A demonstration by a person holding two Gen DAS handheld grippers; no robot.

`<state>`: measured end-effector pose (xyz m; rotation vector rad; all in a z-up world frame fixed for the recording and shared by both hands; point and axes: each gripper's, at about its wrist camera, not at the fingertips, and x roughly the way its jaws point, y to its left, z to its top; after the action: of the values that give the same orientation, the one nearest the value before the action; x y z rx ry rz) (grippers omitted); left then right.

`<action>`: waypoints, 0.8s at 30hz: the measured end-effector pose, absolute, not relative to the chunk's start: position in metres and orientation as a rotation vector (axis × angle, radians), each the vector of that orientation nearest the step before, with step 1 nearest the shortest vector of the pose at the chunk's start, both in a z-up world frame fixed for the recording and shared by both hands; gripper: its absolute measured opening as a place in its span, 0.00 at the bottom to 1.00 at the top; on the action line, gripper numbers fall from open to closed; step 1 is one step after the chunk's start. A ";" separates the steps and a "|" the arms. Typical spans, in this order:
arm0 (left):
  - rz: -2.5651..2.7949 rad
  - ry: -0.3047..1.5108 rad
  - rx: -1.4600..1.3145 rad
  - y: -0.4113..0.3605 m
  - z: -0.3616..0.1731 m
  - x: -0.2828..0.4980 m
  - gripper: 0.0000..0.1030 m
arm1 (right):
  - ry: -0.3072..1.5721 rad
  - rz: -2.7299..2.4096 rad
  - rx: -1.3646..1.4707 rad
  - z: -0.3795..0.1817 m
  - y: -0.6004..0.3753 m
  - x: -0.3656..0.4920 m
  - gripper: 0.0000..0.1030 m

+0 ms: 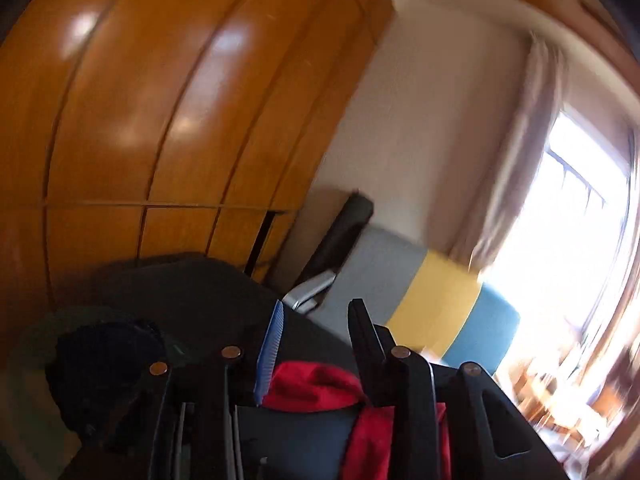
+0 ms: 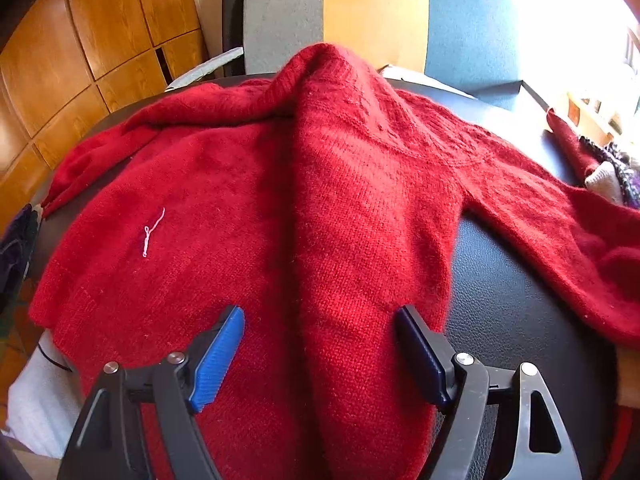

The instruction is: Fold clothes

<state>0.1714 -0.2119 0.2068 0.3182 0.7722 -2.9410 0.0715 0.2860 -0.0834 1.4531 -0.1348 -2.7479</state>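
Black, leather-grained covering tops the bench [image 2: 516, 280], and a red sweater [image 2: 320, 200] lies spread across most of it. One half of the sweater is folded over along a ridge down the middle; a sleeve runs off toward the right edge and another trails toward the left. A short pale thread [image 2: 152, 232] sits on the left half.

The right gripper [image 2: 320, 344] hangs over the near hem with its jaws wide apart, gripping nothing, the knit lying below the gap.

Behind the bench stands a chair back [image 2: 376, 12] in grey, yellow and blue panels, with orange wooden cabinet doors [image 2: 80, 60] to the left and a pale wall between them. More clothes [image 2: 612, 168] sit bunched at the far right edge.

The left wrist view is blurred. The left gripper [image 1: 316, 340] points toward the cabinets and wall, its jaws apart, with a bit of red knit showing low between its fingers; whether they touch it I cannot tell. A curtain [image 1: 520, 152] hangs beside a bright window [image 1: 580, 220].
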 end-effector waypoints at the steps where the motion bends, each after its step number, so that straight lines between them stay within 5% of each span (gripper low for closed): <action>1: -2.864 0.819 0.235 -0.217 0.211 0.184 0.34 | -0.162 -2.745 1.454 -0.081 0.288 0.074 0.77; 3: -2.623 0.848 0.064 -0.222 0.212 0.209 0.46 | -0.191 -2.741 1.450 -0.076 0.290 0.079 0.77; 7: -2.313 0.837 -0.077 -0.209 0.179 0.218 0.49 | -0.171 -2.724 1.437 -0.070 0.285 0.089 0.77; 15: -2.818 0.866 0.755 -0.128 0.068 0.056 0.49 | -0.229 -2.650 1.416 -0.061 0.279 0.102 0.77; 24: -3.037 0.659 1.812 0.036 -0.060 -0.055 0.43 | -0.126 -2.669 1.493 -0.063 0.281 0.115 0.77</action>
<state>-0.0552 0.0359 -0.0598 1.8117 0.6594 -3.0369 0.1153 0.2812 -0.0626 1.4932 -0.1263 -2.6688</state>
